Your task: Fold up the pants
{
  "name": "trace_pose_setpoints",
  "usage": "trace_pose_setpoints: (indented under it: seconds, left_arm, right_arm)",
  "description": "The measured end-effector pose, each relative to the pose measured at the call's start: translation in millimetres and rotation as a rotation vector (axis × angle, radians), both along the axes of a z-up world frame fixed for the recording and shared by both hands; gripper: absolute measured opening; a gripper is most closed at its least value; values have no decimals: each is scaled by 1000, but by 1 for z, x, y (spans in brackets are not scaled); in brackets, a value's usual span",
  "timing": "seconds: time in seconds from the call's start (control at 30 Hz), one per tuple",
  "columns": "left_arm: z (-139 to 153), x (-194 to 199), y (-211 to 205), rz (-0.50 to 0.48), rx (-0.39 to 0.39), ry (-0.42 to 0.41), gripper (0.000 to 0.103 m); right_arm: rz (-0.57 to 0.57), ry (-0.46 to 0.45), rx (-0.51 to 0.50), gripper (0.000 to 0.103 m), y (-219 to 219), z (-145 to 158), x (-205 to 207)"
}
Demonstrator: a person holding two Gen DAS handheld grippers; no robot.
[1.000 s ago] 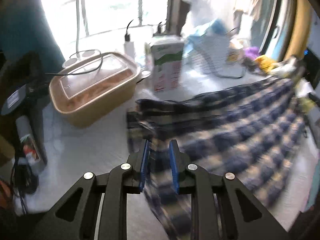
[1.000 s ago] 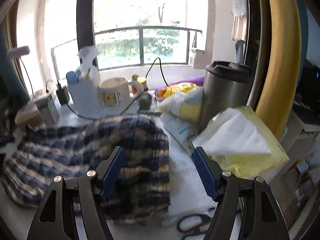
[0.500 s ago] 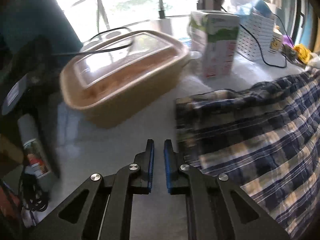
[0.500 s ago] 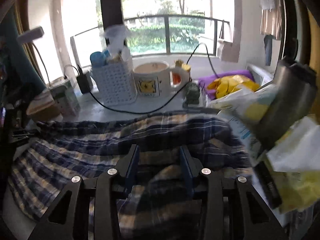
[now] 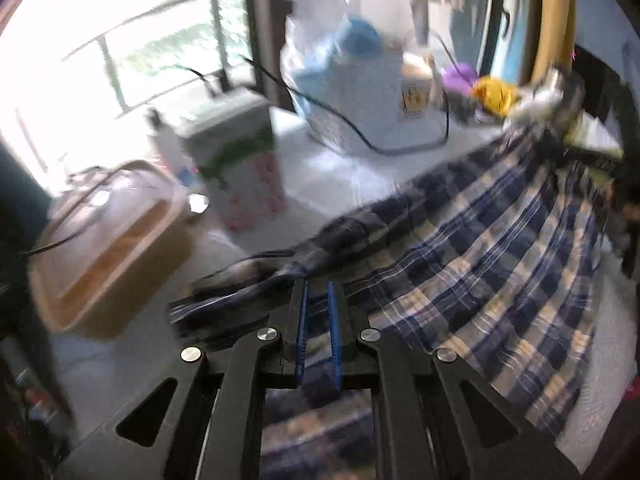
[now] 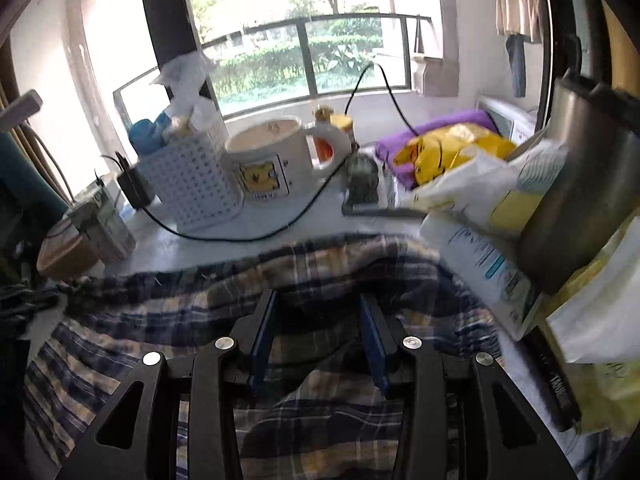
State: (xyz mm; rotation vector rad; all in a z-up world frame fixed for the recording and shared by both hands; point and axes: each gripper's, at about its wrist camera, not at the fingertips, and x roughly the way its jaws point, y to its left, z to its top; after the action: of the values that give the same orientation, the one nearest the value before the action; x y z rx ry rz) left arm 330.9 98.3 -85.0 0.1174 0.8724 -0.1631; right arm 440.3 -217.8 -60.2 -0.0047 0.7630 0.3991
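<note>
The blue, black and cream plaid pants lie stretched across the white table. My left gripper is nearly closed on the cloth at the pants' left end, with fabric between the blue pads and hanging below them. In the right wrist view the pants are bunched in front. My right gripper stands partly open, its pads on either side of a raised fold of the cloth at the right end.
A tan lidded container and a carton stand left of the pants. A white basket, a mug, a black cable, a steel tumbler and paper bags crowd the far and right sides.
My left gripper moved from the bare table onto the pants' left end and now has cloth between its pads. My right gripper opened wider over the fold.
</note>
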Motion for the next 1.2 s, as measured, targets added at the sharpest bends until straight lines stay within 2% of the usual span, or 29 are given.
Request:
trace_pose_setpoints:
  seconds: [0.07, 0.13, 0.27, 0.33, 0.47, 0.57, 0.63, 0.83, 0.9, 0.97, 1.03, 1.2]
  left_arm:
    - [-12, 16, 0, 0, 27, 52, 9]
    - [-23, 32, 7, 8, 23, 80, 9]
    - [-25, 49, 18, 34, 9, 79, 9]
    - [-24, 56, 25, 47, 30, 73, 9]
    - [-24, 64, 28, 93, 90, 61, 9]
    - [-14, 51, 28, 89, 80, 35, 9]
    - [-5, 36, 26, 89, 70, 6, 9]
    - [17, -13, 26, 53, -20, -18, 10]
    - [17, -27, 22, 25, -56, -15, 10]
    - [11, -37, 18, 2, -64, 4, 12]
    - [2, -41, 18, 1, -46, 27, 12]
    - [-25, -28, 40, 96, -23, 89, 12]
  right_arm:
    - [13, -19, 14, 43, -2, 10, -5]
    - [36, -36, 25, 43, -2, 17, -11]
    - [94, -52, 32, 43, 4, 22, -20]
    - [108, -39, 27, 43, 9, 18, -19]
    - [144, 45, -3, 43, 24, -4, -9]
    - [135, 90, -27, 43, 32, -21, -3]
    - [123, 102, -12, 43, 31, -22, -2]
    - [137, 68, 3, 44, 35, -1, -10]
    - [181, 50, 4, 50, 48, 5, -18]
    - [217, 46, -13, 58, 62, 4, -25]
    - [240, 69, -34, 59, 75, -3, -25]
    - [201, 161, -62, 60, 90, -26, -6]
